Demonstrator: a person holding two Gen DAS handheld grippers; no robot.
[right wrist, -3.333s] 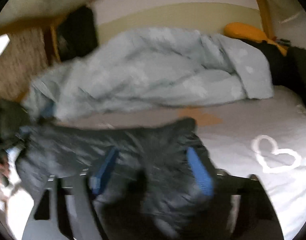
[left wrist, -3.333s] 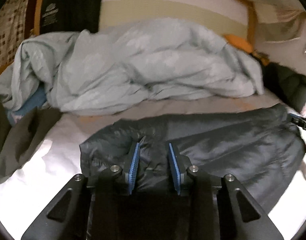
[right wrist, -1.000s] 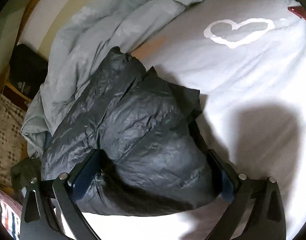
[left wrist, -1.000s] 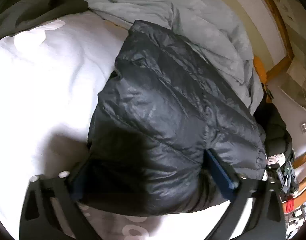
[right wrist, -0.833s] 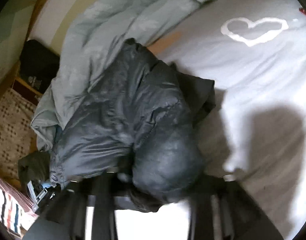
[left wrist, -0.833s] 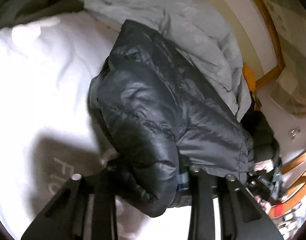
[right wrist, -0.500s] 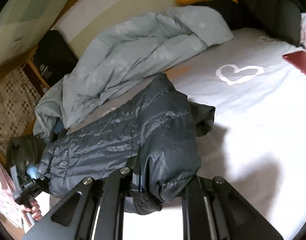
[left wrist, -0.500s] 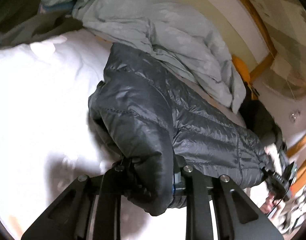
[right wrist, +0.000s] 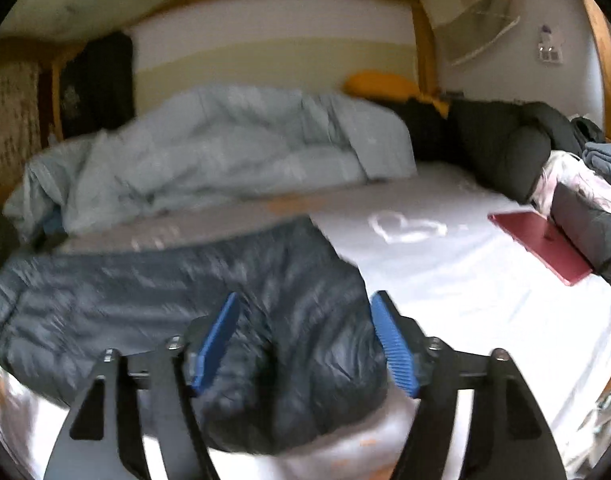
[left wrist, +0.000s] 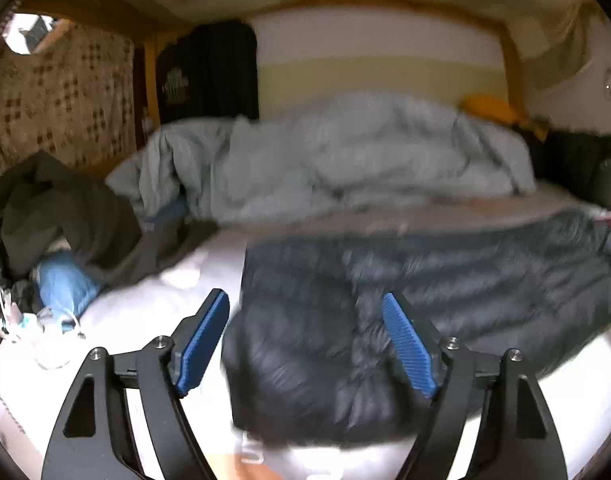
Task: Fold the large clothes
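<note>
1. The dark puffer jacket [left wrist: 445, 280] lies on the white bed sheet [right wrist: 465, 292], filling the lower middle of both views, with the grey duvet [left wrist: 345, 160] bunched behind it.
2. My left gripper [left wrist: 307, 340] and my right gripper [right wrist: 305, 340] have just been opening; both now stand wide apart above the jacket, pads clear of the fabric, holding nothing.
3. I judge the jacket light, soft and springy, with a slick shell that will slide and puff back up.
4. I would pinch a thick fold at a seam or hem at each end.
5. Its long axis runs left to right across both frames; which end is the collar I cannot tell through the blur.
</note>
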